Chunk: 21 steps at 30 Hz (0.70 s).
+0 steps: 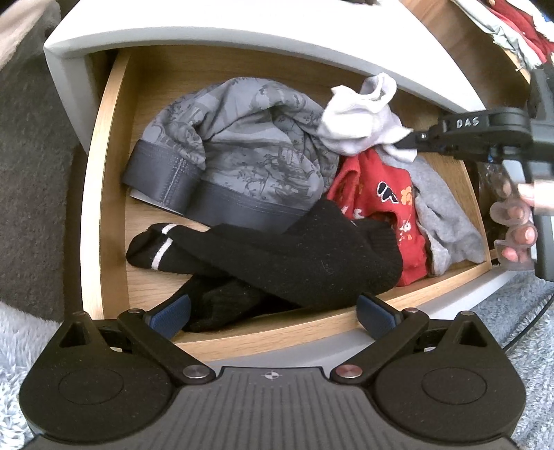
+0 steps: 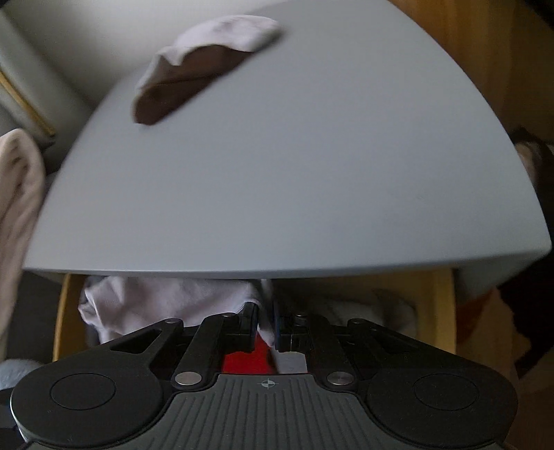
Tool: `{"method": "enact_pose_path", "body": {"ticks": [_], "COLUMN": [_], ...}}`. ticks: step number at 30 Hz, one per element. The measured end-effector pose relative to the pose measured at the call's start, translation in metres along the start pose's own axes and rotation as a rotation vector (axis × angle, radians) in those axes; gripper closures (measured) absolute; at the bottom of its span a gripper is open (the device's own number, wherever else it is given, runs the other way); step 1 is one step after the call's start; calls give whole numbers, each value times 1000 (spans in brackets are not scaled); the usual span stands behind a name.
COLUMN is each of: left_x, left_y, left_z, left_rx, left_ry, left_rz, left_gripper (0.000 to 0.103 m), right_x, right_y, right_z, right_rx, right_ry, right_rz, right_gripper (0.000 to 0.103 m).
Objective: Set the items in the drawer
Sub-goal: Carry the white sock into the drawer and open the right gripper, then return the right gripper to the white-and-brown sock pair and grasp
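Note:
The open wooden drawer (image 1: 104,194) holds grey patterned underwear (image 1: 242,145), black socks (image 1: 287,256), a red printed garment (image 1: 387,207) and a grey cloth (image 1: 446,221). My left gripper (image 1: 273,316) is open at the drawer's front edge, its blue pads (image 1: 173,315) either side of a black sock's end. My right gripper (image 1: 412,138) comes in from the right, shut on a white sock (image 1: 360,121) held above the red garment. In the right wrist view the right gripper (image 2: 266,320) pinches the white sock (image 2: 155,304) just under the cabinet top.
The grey cabinet top (image 2: 294,173) overhangs the drawer and carries a white-and-brown sock (image 2: 204,65). A person's fingers (image 1: 519,221) hold the right gripper's handle. Pale shaggy carpet (image 1: 519,318) lies around the cabinet. Red and grey clothes (image 1: 512,31) sit at the upper right.

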<state>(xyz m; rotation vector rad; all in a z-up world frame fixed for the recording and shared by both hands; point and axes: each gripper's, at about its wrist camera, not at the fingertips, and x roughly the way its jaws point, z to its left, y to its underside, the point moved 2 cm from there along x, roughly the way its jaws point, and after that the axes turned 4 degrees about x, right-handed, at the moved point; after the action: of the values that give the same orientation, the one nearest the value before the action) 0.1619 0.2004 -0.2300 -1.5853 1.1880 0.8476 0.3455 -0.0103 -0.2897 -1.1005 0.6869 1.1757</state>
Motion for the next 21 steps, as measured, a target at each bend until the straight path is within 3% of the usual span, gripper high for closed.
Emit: {"method": "enact_pose_path", "body": {"ticks": [9, 15, 17, 18, 21], "left_x": [1, 2, 2, 3, 3], "left_y": [0, 1, 1, 1, 1], "left_z": [1, 2, 2, 2, 2], "left_rx": [0, 2, 1, -1, -4], "left_ry": [-1, -4, -3, -2, 1], "left_rz": [4, 2, 2, 3, 4], "left_gripper": [0, 0, 0, 0, 0], "right_x": [10, 11, 5, 5, 0], "right_y": [2, 4, 4, 1, -6], "right_z": [-21, -16, -11, -8, 21], "right_rx": [71, 32, 0, -26, -161], "right_ry": [174, 200, 203, 205, 210], "right_rz": [42, 54, 49, 48, 33], "right_gripper": [95, 94, 87, 79, 44]}}
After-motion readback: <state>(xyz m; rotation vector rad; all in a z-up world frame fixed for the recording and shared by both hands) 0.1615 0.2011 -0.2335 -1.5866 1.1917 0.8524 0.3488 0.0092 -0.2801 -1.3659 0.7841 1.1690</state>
